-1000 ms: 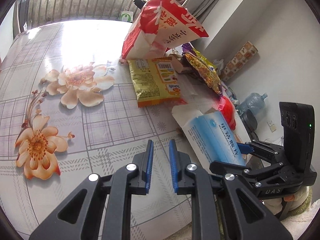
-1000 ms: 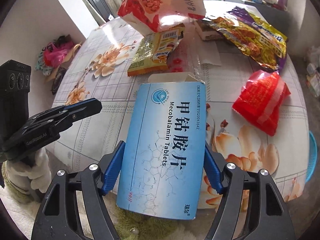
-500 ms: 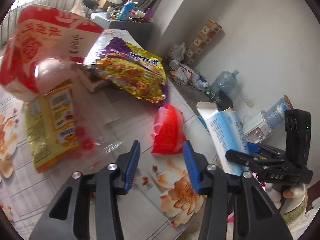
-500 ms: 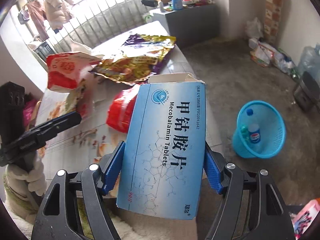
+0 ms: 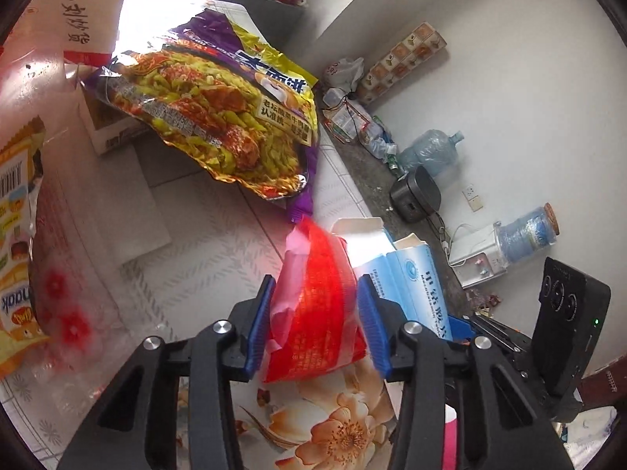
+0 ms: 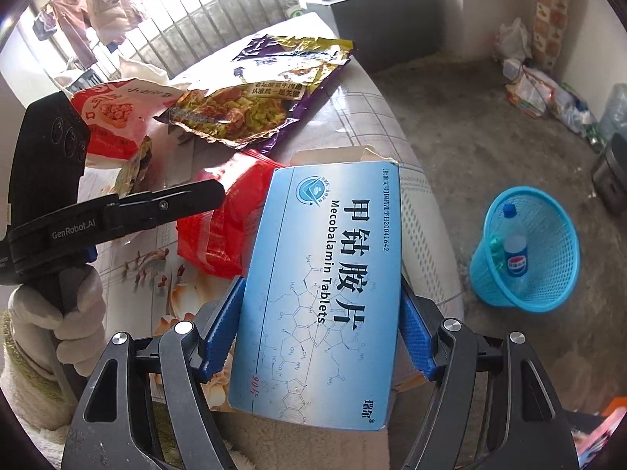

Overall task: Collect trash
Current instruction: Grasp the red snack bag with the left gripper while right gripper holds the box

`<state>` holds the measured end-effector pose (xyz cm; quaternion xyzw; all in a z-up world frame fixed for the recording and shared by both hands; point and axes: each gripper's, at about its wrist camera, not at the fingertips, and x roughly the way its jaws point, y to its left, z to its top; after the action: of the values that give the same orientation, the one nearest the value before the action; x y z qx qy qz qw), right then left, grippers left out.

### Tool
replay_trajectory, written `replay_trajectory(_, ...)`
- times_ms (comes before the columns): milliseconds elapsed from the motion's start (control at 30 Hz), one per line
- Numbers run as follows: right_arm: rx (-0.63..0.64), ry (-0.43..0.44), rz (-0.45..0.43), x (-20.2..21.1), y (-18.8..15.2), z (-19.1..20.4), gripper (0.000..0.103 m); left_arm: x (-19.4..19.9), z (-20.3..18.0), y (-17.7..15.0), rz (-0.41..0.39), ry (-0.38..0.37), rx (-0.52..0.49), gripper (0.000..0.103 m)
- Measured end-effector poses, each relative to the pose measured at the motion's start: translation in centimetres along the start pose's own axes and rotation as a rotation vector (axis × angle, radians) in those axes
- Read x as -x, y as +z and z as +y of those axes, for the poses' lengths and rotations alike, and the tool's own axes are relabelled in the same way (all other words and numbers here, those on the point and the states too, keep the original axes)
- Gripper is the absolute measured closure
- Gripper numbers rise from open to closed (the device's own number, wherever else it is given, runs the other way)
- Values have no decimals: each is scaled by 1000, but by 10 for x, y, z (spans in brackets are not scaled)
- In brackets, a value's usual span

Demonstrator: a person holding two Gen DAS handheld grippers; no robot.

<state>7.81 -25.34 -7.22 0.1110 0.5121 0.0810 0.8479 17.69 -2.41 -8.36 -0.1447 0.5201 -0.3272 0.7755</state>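
A red snack packet (image 5: 317, 313) lies on the flowered table (image 5: 203, 266) near its edge. My left gripper (image 5: 315, 286) straddles it, its jaws closing, and both blue pads touch the packet's sides. The right wrist view shows the same red packet (image 6: 219, 219) with a left finger (image 6: 176, 199) across it. My right gripper (image 6: 321, 295) is shut on a blue medicine box (image 6: 321, 286), held past the table's edge with its flap open. That box (image 5: 407, 286) shows just right of the packet in the left wrist view.
A purple and yellow noodle bag (image 5: 219, 109), a red and white bag (image 6: 113, 117) and a yellow snack packet (image 5: 15, 235) lie further back on the table. On the floor to the right stands a blue basket (image 6: 548, 274) with a bottle (image 6: 515, 250) inside.
My left gripper swung right from the bare flowered cloth to the red packet, opened, then narrowed around it. My right gripper carried the box right, bringing the basket into view.
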Motion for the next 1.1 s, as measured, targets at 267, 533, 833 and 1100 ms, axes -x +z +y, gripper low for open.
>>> replay_trajectory(267, 6, 35, 10, 4, -9, 6, 35, 27, 0, -31, -20, 44, -15, 72)
replay_trajectory(533, 17, 59, -2, 5, -5, 15, 35, 53, 8, -52, -79, 81, 1, 84)
replay_trajectory(833, -4, 111, -17, 14, -1, 13, 35, 69, -5, -52, -133, 108, -39, 85)
replay_trajectory(1100, -46, 144, -52, 29, 8, 2, 35, 77, -31, -45, -175, 92, -101, 85)
